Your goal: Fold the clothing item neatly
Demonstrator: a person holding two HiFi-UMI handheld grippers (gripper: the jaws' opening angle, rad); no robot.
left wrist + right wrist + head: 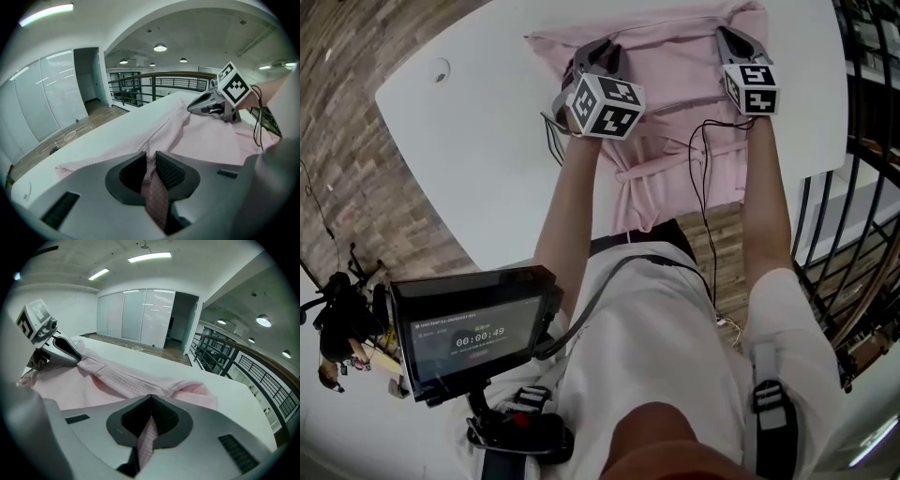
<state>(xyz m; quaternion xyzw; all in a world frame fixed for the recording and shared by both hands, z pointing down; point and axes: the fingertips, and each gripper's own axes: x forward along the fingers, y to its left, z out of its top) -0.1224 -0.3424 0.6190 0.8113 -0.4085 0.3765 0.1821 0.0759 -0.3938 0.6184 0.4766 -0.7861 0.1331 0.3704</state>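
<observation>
Head view: I see the pink shirt spread on the white table, its near end hanging over the table edge toward the person. The left gripper sits on the shirt's far left part and the right gripper on its far right part, both near the far edge of the cloth. From above I can't read either pair of jaws (the marker cubes cover the gripper bodies). A black cable trails from the right gripper across the shirt. A tablet with a timer sits at the person's waist.

Left gripper view: here the jaws show. They are nearly together, a narrow gap between the ribbed pads, and a fold of pink cloth is pinched in that gap and runs back toward the camera. The shirt lies bunched along the table ahead, and the right gripper sits across it, tip down on the fabric. A railing shows behind.

Right gripper view: the jaws are fully closed on a strip of the pink cloth, tighter than the left pair. A ridge of gathered shirt runs from here to the left gripper at far left, whose tip touches the cloth. A glass wall stands behind the table.
</observation>
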